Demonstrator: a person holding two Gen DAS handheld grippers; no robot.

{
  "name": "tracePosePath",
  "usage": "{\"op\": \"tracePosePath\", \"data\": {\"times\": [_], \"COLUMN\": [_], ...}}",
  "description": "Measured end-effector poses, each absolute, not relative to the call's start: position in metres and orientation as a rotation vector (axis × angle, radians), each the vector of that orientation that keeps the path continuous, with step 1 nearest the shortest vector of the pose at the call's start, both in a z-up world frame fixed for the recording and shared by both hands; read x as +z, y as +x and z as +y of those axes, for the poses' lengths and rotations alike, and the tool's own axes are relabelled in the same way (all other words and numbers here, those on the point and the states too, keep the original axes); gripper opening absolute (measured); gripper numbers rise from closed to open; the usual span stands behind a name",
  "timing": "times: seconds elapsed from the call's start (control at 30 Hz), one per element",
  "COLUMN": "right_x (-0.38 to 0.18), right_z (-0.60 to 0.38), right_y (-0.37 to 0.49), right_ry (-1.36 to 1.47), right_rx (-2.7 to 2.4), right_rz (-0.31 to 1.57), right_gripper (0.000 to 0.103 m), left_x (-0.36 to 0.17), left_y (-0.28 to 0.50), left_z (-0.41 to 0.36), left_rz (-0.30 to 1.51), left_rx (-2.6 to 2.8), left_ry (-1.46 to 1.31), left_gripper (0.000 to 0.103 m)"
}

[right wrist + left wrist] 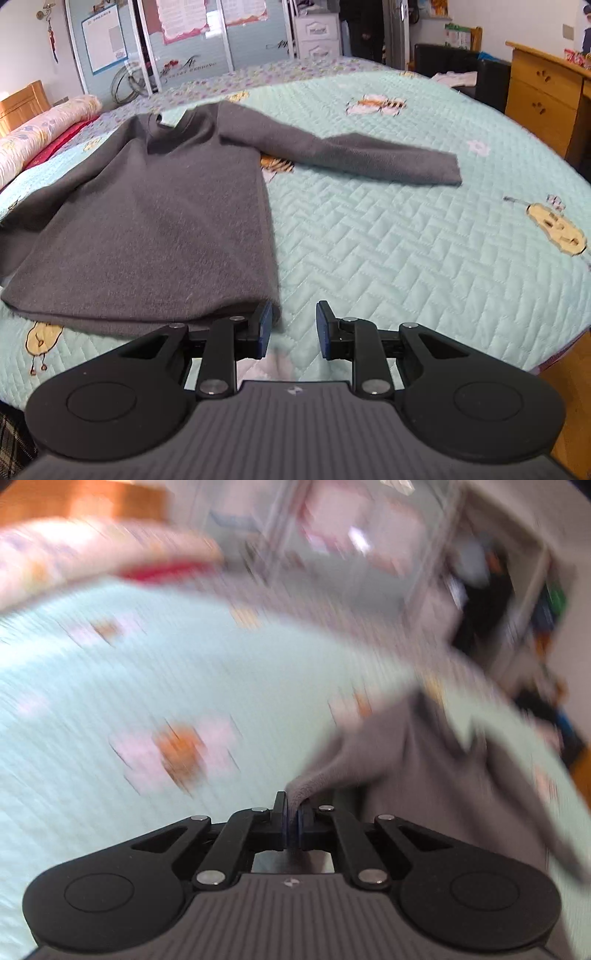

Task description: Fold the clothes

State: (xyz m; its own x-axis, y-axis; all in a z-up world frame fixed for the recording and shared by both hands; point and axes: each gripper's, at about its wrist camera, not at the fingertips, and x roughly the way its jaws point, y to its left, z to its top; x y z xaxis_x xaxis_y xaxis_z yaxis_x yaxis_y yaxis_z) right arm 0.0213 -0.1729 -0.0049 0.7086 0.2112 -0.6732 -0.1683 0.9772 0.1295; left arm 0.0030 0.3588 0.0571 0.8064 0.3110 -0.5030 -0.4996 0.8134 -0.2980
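The grey sweater is lying face-flat on the bed's pale green quilted cover, directly ahead and to the left of the right tongs. It is a plain, long-sleeved knit with a slightly fuzzy surface and a round neck at the far end. One sleeve is extending straight out to the right, well ahead of the right tongs, with its cuff resting flat on the cover. The hem is running along the near edge, and its right corner is sitting just beside the left pad of the right tongs.

The right tongs are standing apart, with nothing between the pads except bare cover.

The left tongs are pinching a fold of the grey knit, which is rising from the pads and trailing off to the right. That view is heavily blurred; the cover's bee print is showing to the left.
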Motion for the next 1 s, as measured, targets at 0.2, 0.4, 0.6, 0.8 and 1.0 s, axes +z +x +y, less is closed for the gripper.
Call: {"op": "tracePosePath", "data": {"times": [0.2, 0.4, 0.6, 0.8, 1.0], "right_x": [0.003, 0.009, 0.031, 0.051, 0.052], "right_z": [-0.165, -0.146, -0.134, -0.089, -0.038], "right_y": [0.029, 0.042, 0.082, 0.178, 0.288], "right_ry": [0.041, 0.008, -0.089, -0.249, -0.301], "right_rx": [0.239, 0.275, 0.296, 0.375, 0.433], "right_rz": [0.724, 0.697, 0.583, 0.465, 0.478], "right_gripper": [0.026, 0.027, 0.056, 0.059, 0.059], "left_x": [0.088, 0.068, 0.057, 0.051, 0.052], "left_y": [-0.03, -0.048, -0.031, 0.044, 0.138], "left_z": [0.413, 0.409, 0.348, 0.314, 0.328], "left_rz": [0.405, 0.454, 0.5, 0.556, 0.559], "left_rx": [0.587, 0.67, 0.318, 0.147, 0.129], "left_ry": [-0.398, -0.449, -0.447, -0.404, -0.286], "left_gripper": [0.009, 0.037, 0.044, 0.047, 0.058]}}
